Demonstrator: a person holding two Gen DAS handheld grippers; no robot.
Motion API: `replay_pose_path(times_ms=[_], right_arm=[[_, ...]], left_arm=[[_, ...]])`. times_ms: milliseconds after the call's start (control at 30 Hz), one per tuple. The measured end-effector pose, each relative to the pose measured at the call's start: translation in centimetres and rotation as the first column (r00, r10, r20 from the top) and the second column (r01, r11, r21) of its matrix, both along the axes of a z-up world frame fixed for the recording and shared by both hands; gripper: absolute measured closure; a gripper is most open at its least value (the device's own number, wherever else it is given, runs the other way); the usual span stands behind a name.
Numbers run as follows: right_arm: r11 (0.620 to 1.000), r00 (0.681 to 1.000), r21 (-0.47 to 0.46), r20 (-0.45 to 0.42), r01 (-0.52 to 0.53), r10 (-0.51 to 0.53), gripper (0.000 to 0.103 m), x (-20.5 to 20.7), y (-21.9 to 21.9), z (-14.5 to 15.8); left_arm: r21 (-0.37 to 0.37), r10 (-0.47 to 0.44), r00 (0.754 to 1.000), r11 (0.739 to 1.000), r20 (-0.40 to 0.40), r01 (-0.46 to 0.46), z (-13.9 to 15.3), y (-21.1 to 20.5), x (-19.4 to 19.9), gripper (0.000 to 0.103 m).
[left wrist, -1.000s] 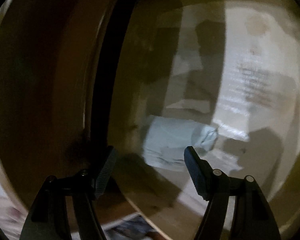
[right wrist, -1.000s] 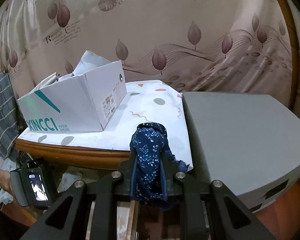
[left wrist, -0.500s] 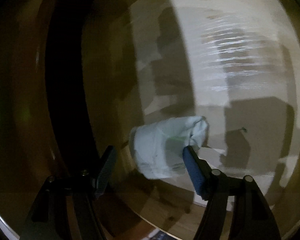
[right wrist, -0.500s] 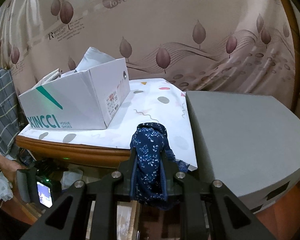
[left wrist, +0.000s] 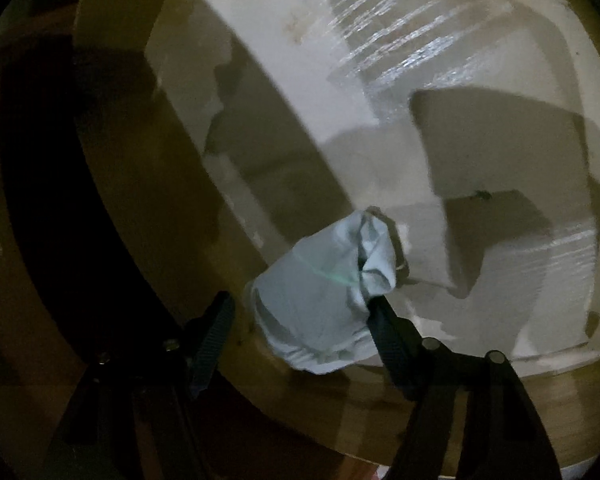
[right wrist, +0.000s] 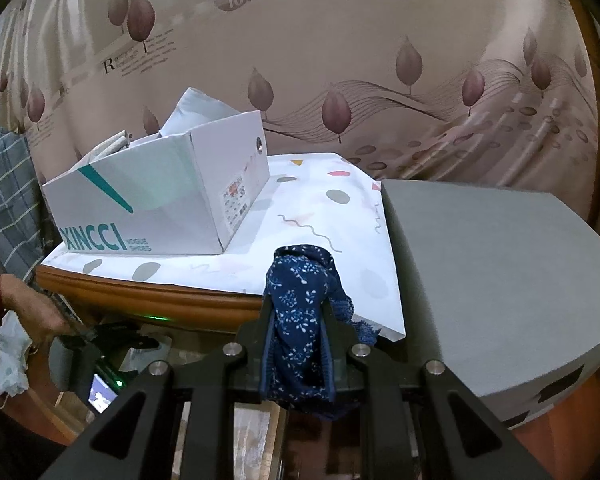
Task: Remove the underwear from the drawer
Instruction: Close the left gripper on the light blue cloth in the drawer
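The left gripper (left wrist: 300, 316) is closing around pale blue underwear (left wrist: 324, 292) lying inside the drawer (left wrist: 380, 60), not squeezing it yet. The right gripper (right wrist: 296, 308) pinches dark blue flowery underwear (right wrist: 298, 320) tight, near the table (right wrist: 140, 292).

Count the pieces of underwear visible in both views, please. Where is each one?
2. The navy floral underwear is clamped in the right gripper. The pale blue underwear lies in the drawer between the closing left gripper fingers. Others may be hidden.
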State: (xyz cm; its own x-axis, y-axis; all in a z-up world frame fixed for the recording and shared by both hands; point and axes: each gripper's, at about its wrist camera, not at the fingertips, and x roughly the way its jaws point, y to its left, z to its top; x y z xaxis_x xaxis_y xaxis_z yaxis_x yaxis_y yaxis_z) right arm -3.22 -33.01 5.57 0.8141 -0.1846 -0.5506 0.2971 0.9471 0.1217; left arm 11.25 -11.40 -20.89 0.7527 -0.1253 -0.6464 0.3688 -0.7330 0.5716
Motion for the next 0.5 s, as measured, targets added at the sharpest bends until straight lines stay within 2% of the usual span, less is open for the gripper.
replay_pose_path(times_ms=[67,233,367,500], right_arm=[[1.000,1.000,0.006,-0.002,-0.003,0.003,0.084,0.0,0.0,0.0],[1.000,1.000,0.010,-0.002,-0.008,0.008,0.084,0.0,0.1,0.0],[1.000,1.000,0.015,-0.001,-0.013,0.013,0.084,0.1,0.1,0.0],[1.000,1.000,0.016,-0.001,-0.012,0.012,0.084,0.1,0.1,0.0]], left_arm=[[0.024,0.000,1.000,1.000,-0.001,0.000,-0.9,-0.4,0.8,0.053],[0.029,0.026,1.000,0.999,-0.004,-0.026,-1.5,-1.9,1.2,0.054],[0.022,0.016,1.000,1.000,0.000,-0.016,-1.3,-1.9,1.2,0.066],[-0.047,0.126,0.991,0.991,-0.050,-0.128,0.2,-2.9,0.7,0.073]])
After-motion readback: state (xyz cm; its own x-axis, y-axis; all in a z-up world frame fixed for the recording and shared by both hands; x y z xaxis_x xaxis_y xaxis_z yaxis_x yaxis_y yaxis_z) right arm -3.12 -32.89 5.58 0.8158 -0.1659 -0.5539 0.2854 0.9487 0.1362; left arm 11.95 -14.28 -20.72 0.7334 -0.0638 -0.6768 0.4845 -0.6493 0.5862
